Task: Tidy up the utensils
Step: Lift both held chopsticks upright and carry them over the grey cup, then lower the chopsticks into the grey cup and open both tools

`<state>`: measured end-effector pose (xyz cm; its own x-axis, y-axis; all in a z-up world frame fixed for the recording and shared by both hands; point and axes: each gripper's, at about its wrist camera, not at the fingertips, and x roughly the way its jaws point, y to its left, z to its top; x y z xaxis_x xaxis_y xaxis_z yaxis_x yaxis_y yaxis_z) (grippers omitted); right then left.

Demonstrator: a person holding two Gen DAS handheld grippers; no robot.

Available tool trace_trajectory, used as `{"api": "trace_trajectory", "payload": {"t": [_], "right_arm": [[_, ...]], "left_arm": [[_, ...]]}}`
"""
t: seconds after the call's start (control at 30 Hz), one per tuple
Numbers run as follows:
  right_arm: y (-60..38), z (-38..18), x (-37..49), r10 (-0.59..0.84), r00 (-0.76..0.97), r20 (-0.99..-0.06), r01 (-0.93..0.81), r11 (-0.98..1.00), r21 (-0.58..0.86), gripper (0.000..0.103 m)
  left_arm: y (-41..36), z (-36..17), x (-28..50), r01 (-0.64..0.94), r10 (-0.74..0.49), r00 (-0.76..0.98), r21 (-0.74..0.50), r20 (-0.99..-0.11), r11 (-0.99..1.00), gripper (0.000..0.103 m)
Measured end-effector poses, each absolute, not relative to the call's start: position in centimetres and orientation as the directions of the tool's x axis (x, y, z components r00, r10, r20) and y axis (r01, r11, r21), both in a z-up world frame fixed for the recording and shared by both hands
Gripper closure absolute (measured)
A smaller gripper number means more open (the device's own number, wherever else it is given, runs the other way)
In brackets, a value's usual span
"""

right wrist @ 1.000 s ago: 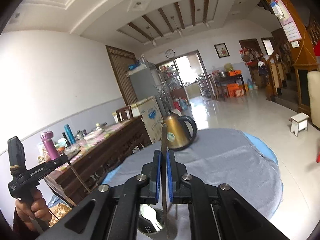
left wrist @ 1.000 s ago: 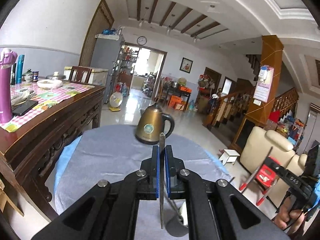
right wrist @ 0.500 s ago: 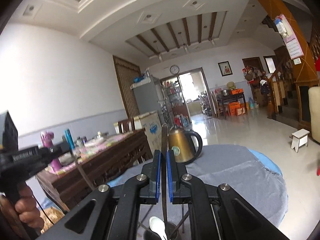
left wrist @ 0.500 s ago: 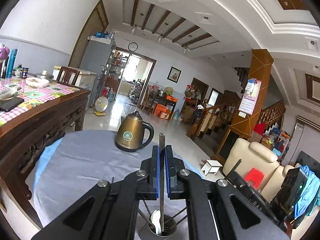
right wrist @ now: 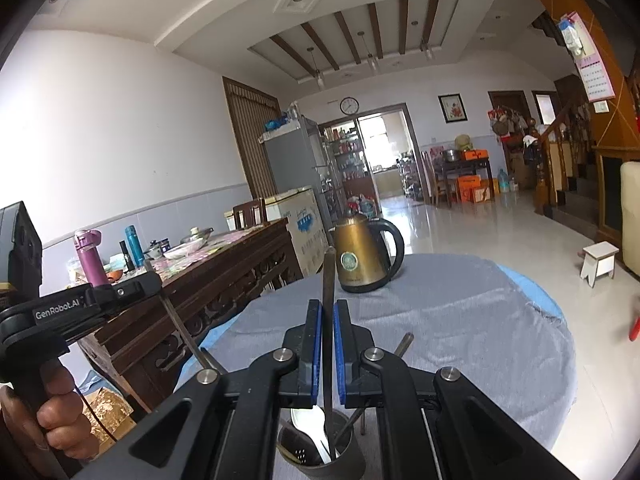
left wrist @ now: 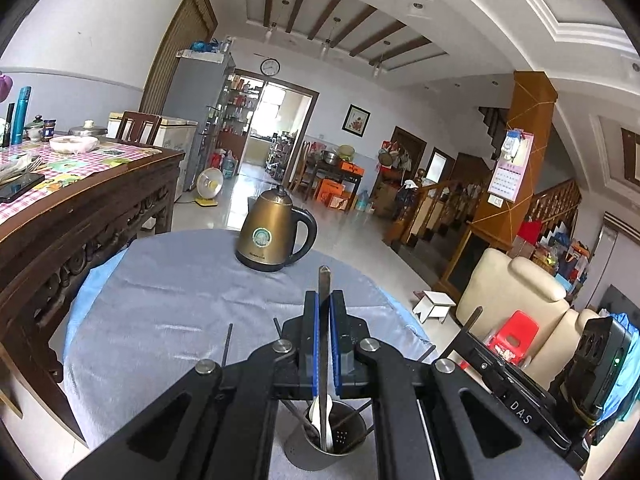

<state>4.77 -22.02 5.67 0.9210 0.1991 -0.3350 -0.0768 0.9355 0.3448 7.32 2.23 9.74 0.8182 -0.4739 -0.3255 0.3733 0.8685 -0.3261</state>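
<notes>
Already my left gripper (left wrist: 323, 340) and right gripper (right wrist: 324, 344) each pinch a slim metal utensil (left wrist: 323, 320) above the grey perforated metal cup (left wrist: 328, 446) (white spoon inside); both await release.
</notes>
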Motion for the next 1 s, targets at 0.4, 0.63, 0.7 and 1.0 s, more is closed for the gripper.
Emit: {"api": "trace_trajectory", "payload": {"t": [0.4, 0.63, 0.7, 1.0], "right_arm": [[-21.9, 3.8, 4.6, 0.231, 0.890, -0.393, -0.081, 0.929, 0.361, 0.096], [-22.2, 2.7, 4.2, 0.240, 0.873, -0.426, -0.068, 0.922, 0.381, 0.096], [-22.3, 2.4, 4.1, 0.245, 0.867, -0.434, -0.066, 0.920, 0.387, 0.096], [-21.5, 2.3, 3.5, 0.234, 0.865, -0.444, -0.058, 0.925, 0.375, 0.096]], "left_arm": [[1.4, 8.2, 7.0, 0.377, -0.481, 0.793, -0.320, -0.373, 0.869, 0.098], [0.8, 7.1, 6.8, 0.383, -0.490, 0.771, -0.319, -0.407, 0.867, 0.098], [0.5, 6.8, 6.8, 0.388, -0.495, 0.763, -0.318, -0.416, 0.865, 0.098], [0.3, 6.6, 6.0, 0.411, -0.504, 0.755, -0.294, -0.420, 0.863, 0.098]]}}
